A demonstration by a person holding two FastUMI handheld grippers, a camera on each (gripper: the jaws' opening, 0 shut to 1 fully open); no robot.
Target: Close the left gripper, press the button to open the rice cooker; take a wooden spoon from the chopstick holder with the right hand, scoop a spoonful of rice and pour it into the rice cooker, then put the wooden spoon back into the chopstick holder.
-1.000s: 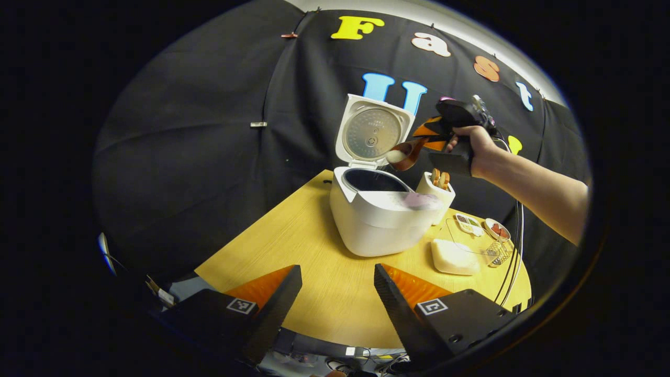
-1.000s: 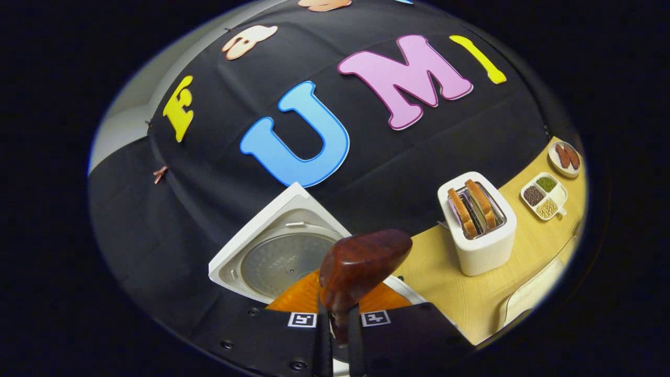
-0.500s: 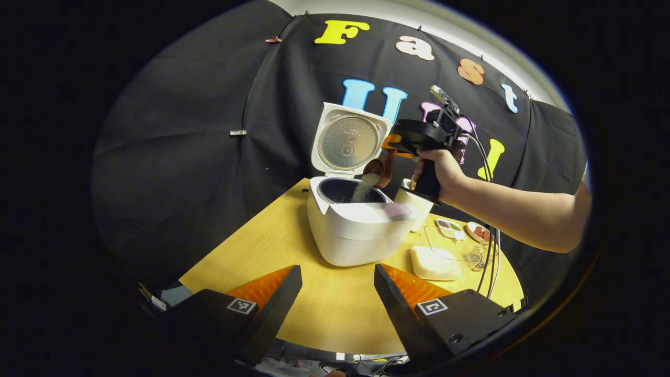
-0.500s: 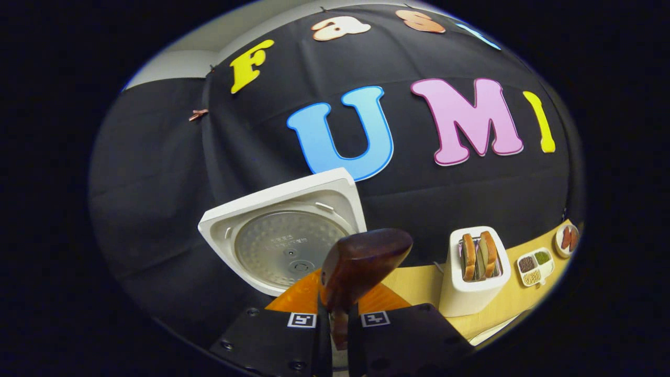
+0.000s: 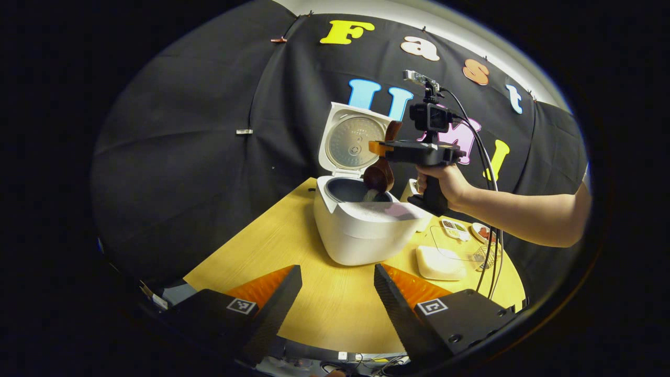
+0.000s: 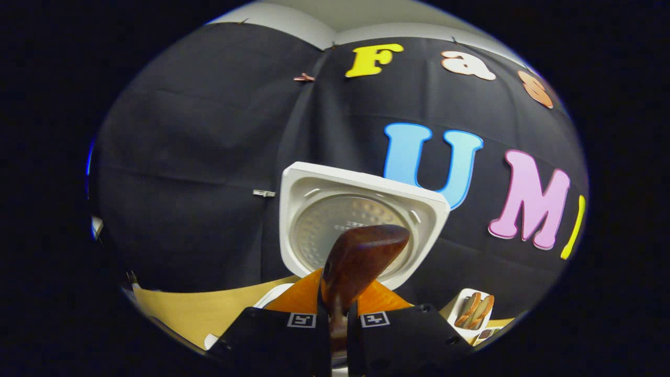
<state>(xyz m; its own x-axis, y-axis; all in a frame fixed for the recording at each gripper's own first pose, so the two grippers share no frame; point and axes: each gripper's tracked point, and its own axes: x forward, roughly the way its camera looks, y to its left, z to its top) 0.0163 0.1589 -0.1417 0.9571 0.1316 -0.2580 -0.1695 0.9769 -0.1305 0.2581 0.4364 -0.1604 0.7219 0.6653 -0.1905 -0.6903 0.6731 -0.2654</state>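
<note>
Wooden bench [image 5: 272, 246], light-grained, carrying all items. White rice cooker [image 5: 361, 230] stands near the bench's middle with its lid [image 5: 353, 144] raised upright behind the pot; in the right gripper view the lid's [image 6: 361, 220] ribbed metal inner plate faces the camera. A person's hand [image 5: 445, 183] and bare forearm reach in from the right, grasping the pistol grip of the right hand-held gripper [image 5: 378, 148], which is level above the open pot and carries a small camera on top. This hand-held gripper's [image 6: 337, 327] fingers are closed on the handle of the wooden spoon [image 6: 358, 262]. In the left gripper view the wooden spoon [image 5: 381, 170] hangs bowl-down over the cooker's opening, its bowl at the pot's rim, with a pale streak of rice just beneath it. Left hand-held gripper [image 5: 337, 293] is low in the foreground, near the bench's front edge, jaws spread apart and holding nothing. White toaster [image 6: 471, 311] with bread slices stands just beyond the cooker. A white lidded container [image 5: 439, 262], a divided dish of grains [image 5: 451, 226] and a small plate [image 5: 480, 233] lie to the cooker's right.
</note>
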